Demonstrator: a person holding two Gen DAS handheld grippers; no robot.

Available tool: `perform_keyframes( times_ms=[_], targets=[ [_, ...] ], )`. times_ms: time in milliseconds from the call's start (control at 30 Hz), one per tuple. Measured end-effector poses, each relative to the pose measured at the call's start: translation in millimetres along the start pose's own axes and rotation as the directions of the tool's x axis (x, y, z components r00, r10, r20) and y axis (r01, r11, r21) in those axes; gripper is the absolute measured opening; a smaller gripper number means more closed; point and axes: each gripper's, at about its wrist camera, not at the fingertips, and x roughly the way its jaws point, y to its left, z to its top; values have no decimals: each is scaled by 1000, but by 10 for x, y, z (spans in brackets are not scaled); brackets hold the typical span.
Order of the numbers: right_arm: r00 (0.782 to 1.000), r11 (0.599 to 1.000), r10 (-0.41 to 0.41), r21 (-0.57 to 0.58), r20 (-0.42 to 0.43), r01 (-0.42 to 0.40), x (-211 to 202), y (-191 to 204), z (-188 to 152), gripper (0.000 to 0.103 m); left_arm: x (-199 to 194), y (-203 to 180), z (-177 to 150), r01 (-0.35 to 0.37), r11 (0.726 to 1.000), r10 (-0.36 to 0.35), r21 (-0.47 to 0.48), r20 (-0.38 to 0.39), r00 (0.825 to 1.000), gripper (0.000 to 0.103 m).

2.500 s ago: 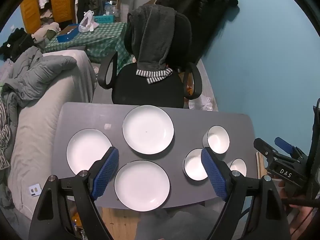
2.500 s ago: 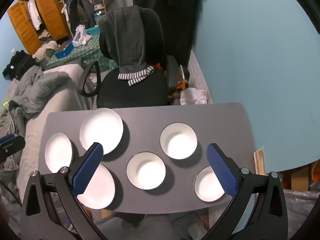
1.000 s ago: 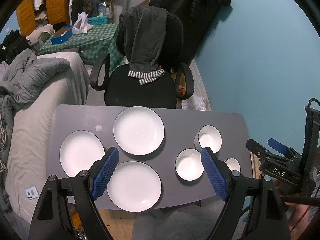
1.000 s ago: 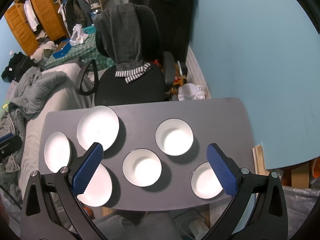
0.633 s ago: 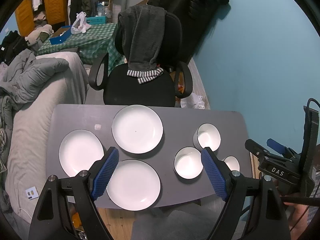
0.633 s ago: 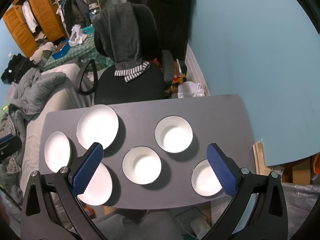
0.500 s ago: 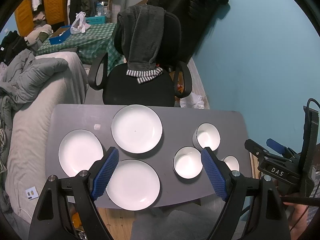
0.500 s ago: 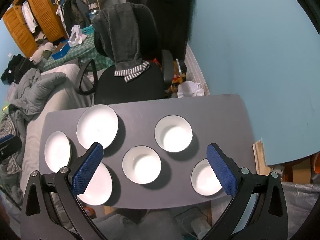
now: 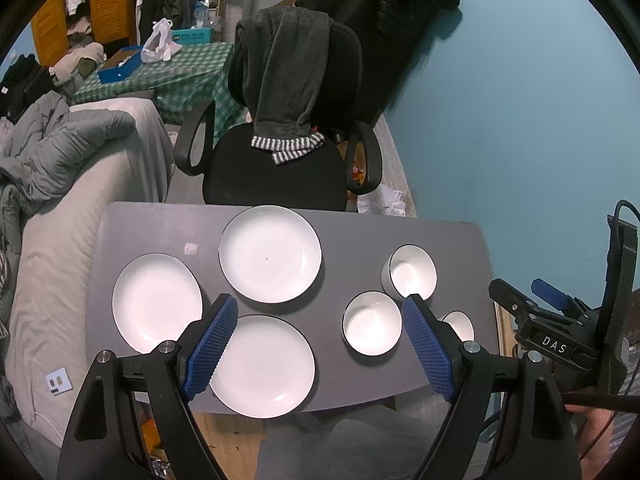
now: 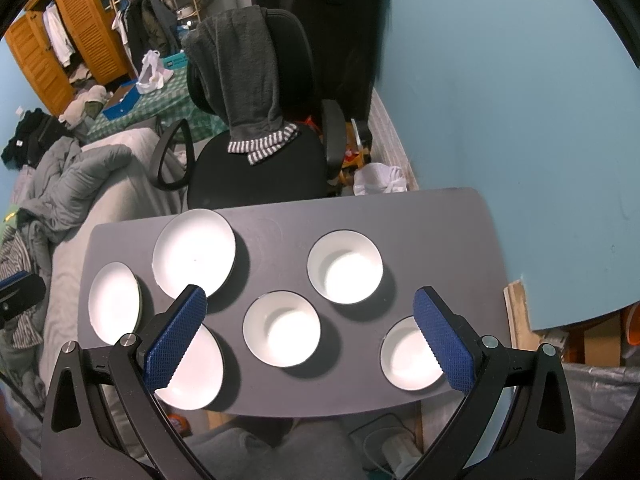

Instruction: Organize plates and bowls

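Partly hidden by the wide-open, empty left tool, perhaps a third bowl.

One legible marking is present: the white letters "DAS" on a small label on the black body of the right gripper, seen at the right edge of the left wrist view. A teal rectangular box on the green checked tablecloth at the back of the room carries a line of white print, too small to read. A small white card lying on the grey bed cover beside the table bears small marks that cannot be read either.
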Motion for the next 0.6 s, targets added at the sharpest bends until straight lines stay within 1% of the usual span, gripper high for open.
perform_keyframes(
  times_ms=[600],
  targets=[
    [1000,1000,4,-2,-3,-4,-10,-6,-23,102,-7,2,-20,2,1000,-2,-1,-1,1000,85]
  ],
)
